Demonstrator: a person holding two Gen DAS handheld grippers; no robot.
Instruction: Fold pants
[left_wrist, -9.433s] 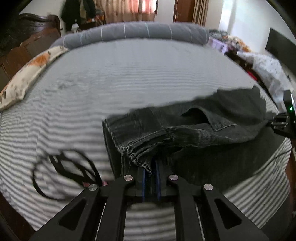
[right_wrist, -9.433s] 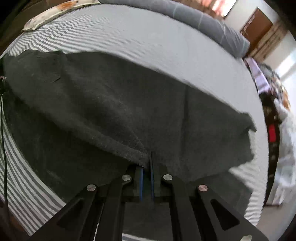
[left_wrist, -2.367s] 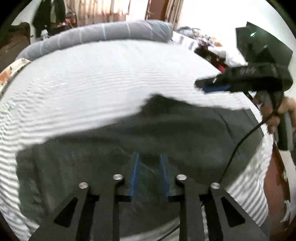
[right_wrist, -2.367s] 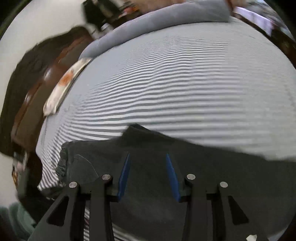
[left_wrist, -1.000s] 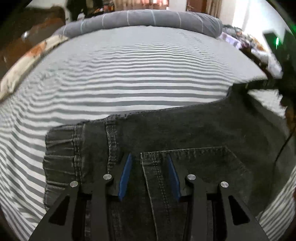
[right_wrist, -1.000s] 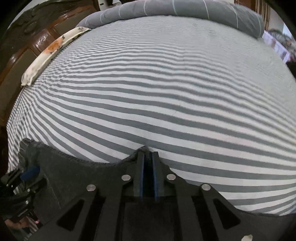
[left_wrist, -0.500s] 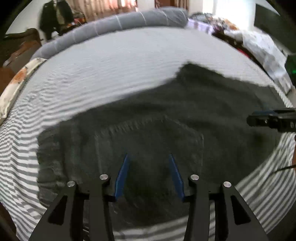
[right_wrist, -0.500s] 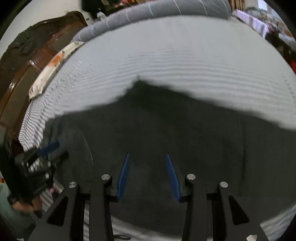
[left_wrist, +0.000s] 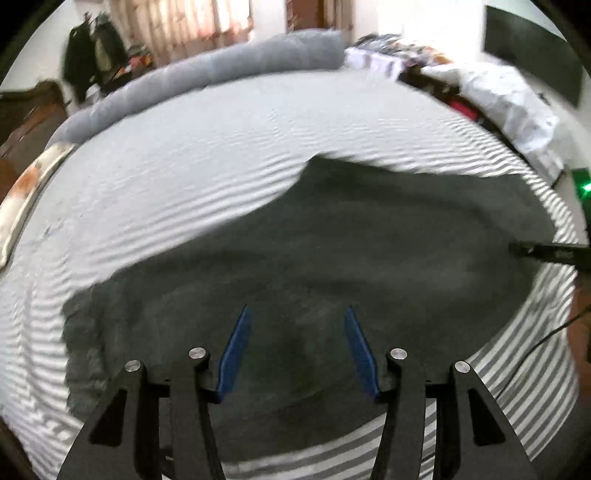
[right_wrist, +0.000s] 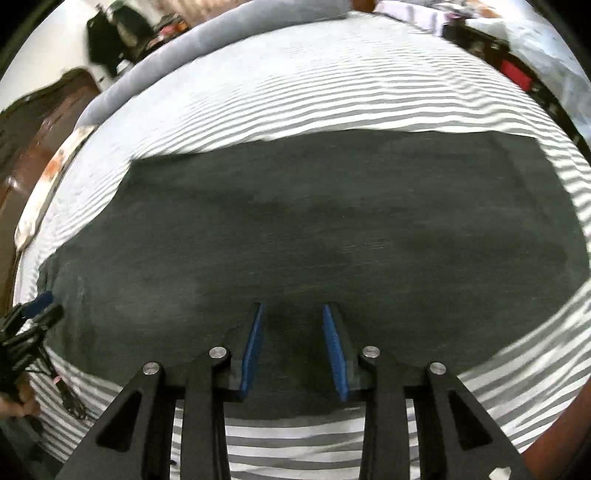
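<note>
Dark grey denim pants (left_wrist: 314, 266) lie spread flat on a grey-and-white striped bed (left_wrist: 184, 166). They also fill the middle of the right wrist view (right_wrist: 314, 229). My left gripper (left_wrist: 297, 317) is open and empty above the pants' left, waistband end. My right gripper (right_wrist: 292, 314) is open and empty above their near edge. The right gripper's tip shows at the right edge of the left wrist view (left_wrist: 546, 253). The left gripper shows at the left edge of the right wrist view (right_wrist: 26, 325).
A rolled grey blanket (left_wrist: 207, 77) lies along the bed's far side. A floral pillow (left_wrist: 22, 192) sits at the left edge beside a dark wooden headboard (right_wrist: 33, 122). Cluttered furniture (left_wrist: 498, 96) stands to the right. A black cable (left_wrist: 535, 343) hangs at the right.
Both grippers have drawn back and up from the pants. The right gripper, shut on the fabric edge a second ago, is now open. The pants lie flatter and more spread.
</note>
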